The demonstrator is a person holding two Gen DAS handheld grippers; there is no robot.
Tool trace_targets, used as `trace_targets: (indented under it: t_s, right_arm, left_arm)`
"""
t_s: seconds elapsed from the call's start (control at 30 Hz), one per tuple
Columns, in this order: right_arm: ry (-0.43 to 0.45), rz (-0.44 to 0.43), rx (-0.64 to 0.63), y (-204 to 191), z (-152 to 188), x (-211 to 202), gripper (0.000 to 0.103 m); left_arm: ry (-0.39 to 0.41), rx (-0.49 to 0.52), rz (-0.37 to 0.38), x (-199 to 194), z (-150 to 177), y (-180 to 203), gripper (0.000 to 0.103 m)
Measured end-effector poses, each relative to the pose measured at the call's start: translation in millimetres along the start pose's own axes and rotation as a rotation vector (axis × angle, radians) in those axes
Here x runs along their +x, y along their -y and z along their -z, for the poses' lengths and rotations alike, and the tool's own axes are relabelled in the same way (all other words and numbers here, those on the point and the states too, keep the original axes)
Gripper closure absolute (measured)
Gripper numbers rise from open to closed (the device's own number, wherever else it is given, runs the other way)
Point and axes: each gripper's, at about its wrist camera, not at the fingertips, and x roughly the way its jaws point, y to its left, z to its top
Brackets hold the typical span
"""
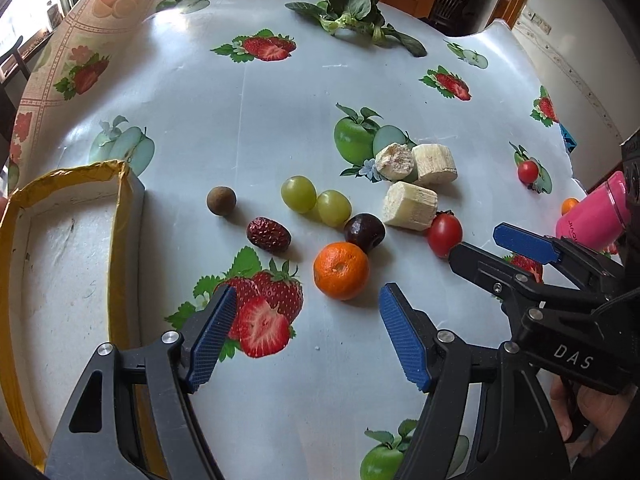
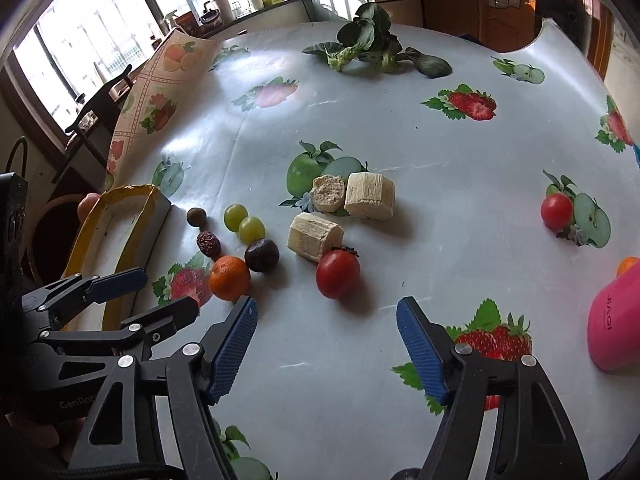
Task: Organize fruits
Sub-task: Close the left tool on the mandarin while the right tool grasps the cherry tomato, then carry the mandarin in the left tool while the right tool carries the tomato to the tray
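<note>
Fruit-gathering is at its approach step, I judge: nothing is in my grip yet, and the white foam tray with the yellow taped rim, at nine o'clock of the spread, holds nothing that I can see.

Largest first: the glossy white tablecloth printed with strawberries and green apples carries everything. Three pale cut chunks of fibrous cane or banana lie at one o'clock of the cluster. The small orange mandarin sits nearest my left gripper, just ahead at twelve o'clock. The red tomato lies at twelve o'clock of my right gripper. Beyond the mandarin come the dark plum, two green grapes touching each other, a wrinkled red date and a brown round longan.

Both of my grippers tilt steeply down toward the cloth, side by side. My left jaws stand released, wide apart, with only bare cloth between them. My right jaws are parted too and grasp nothing.

Next, I think, each gripper must drop onto its fruit, straddle it squarely, then close gently, since the tomato is soft and both fruits can roll.
</note>
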Motion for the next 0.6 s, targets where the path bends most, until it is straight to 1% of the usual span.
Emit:
trace_targets:
  t_s: [0.07,0.13,0.17,0.2,0.27,0.3,0.33,0.37,0.43,0.47,0.5,0.6]
  right_arm:
    - [-0.016,-0.004,-0.002,4,-7,12,0.035]
    - [-0.034,-0.02,-0.003,7,-11,21,0.04]
    - [-0.047,-0.035,-0.001,8,-12,26,0.045]
    - [-0.06,-0.048,0.0,9,-12,31,0.049]
    - [-0.074,-0.044,-0.001,10,-12,39,0.049]
    - [-0.068,-0.045,-0.003,10,-12,40,0.05]
    - [-0.06,-0.046,-0.004,10,-13,41,0.051]
    - [-0.059,-0.049,-0.002,11,-14,42,0.054]
    - [-0.067,-0.057,0.004,11,-14,42,0.071]
    - [-0.069,-0.061,0.009,12,-14,42,0.072]
    - [-0.067,-0.061,0.01,12,-13,41,0.072]
    - [-0.058,-0.061,0.011,12,-8,32,0.072]
  left_arm:
    - [-0.011,0.009,0.009,9,-3,1,0.03]
    - [-0.018,0.019,0.021,15,-6,3,0.032]
    - [-0.023,0.024,0.028,19,-7,3,0.035]
    - [-0.03,0.029,0.033,22,-8,4,0.037]
    - [-0.047,0.034,0.045,30,-9,4,0.045]
    - [-0.055,0.03,0.066,33,-9,4,0.046]
    - [-0.047,0.037,0.066,33,-9,5,0.048]
    - [-0.044,0.055,0.069,33,-10,8,0.056]
    - [-0.047,0.085,0.094,32,-9,15,0.07]
    - [-0.04,0.107,0.072,30,-8,19,0.07]
    - [-0.035,0.124,0.065,28,-7,22,0.07]
    - [-0.033,0.121,0.085,22,-2,22,0.07]
